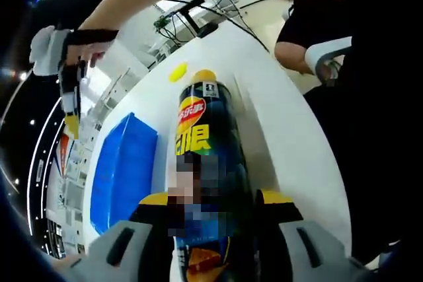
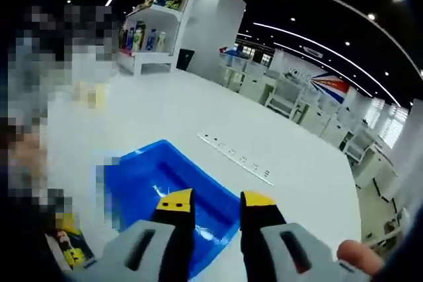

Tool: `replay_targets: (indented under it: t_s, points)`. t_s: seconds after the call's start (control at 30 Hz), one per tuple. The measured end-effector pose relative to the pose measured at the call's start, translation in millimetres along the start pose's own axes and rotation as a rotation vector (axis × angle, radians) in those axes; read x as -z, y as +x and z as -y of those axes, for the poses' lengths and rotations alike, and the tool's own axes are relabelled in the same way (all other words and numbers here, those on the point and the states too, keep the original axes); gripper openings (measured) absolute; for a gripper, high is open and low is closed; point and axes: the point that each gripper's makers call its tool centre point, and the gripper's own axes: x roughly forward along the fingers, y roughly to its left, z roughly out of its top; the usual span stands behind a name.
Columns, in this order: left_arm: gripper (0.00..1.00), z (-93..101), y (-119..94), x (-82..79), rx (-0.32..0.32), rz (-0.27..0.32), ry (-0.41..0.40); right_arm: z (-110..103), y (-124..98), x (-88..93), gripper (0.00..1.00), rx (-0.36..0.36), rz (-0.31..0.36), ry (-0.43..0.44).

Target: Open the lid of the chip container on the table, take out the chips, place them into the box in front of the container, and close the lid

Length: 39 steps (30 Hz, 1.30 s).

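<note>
Here, the left gripper [image 1: 210,229] has its yellow-tipped jaws pinching the lower body of the chip can [image 1: 206,156], a tall dark tube with a yellow and red label, which lies across the white desk [image 1: 291,130] just beside the blue box [image 1: 122,163]. Its far end shows yellow, so the lid [image 1: 203,76] appears to be still on, and opening it seems the step in hand. A round yellow disc [image 1: 177,71] rests on the desk just beyond that end; what it is cannot be told. In the right gripper view, the right gripper [image 2: 216,212] hovers over the box [image 2: 139,176] with jaws spread a little and nothing between them. The box looks empty, so taking out the chips, placing them and reclosing all appear left to do.
</note>
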Motion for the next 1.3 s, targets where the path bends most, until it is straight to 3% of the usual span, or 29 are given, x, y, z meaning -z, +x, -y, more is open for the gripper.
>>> replay_targets:
  t_s: [0.1,0.23,0.37,0.47,0.6,0.7,0.8,0.97,1.13,1.3]
  points:
    - [0.49,-0.1,0,0.1,0.002,-0.003,0.000,15,-22,-5.6,0.26,0.012,0.016,-0.029]
    - [0.49,0.1,0,0.2,-0.001,-0.005,0.001,28,-62,-26.1,0.28,0.007,0.101,-0.179]
    - [0.49,-0.1,1,0.3,0.002,-0.004,-0.001,19,-108,-42.4,0.34,-0.064,0.212,-0.338]
    - [0.49,-0.2,1,0.6,0.004,-0.005,-0.002,8,-137,-37.6,0.38,-0.126,0.247,-0.477]
    - [0.49,-0.3,1,0.7,0.008,-0.003,-0.003,0,-171,-21.0,0.43,-0.181,0.270,-0.588]
    - [0.49,-0.3,1,0.9,0.012,0.002,-0.005,-17,-198,0.5,0.45,-0.311,0.303,-0.547]
    - [0.49,-0.2,1,1.0,0.012,0.002,-0.004,-29,-213,30.9,0.52,-0.394,0.266,-0.569]
    - [0.49,-0.3,2,0.7,0.013,0.008,-0.003,-34,-218,76.0,0.57,-0.407,0.183,-0.535]
    - [0.49,-0.5,2,0.5,0.012,0.013,-0.004,-36,-220,95.4,0.53,-0.385,0.221,-0.482]
    - [0.49,-0.4,2,0.4,0.011,0.014,-0.003,-40,-209,127.8,0.46,-0.392,0.189,-0.434]
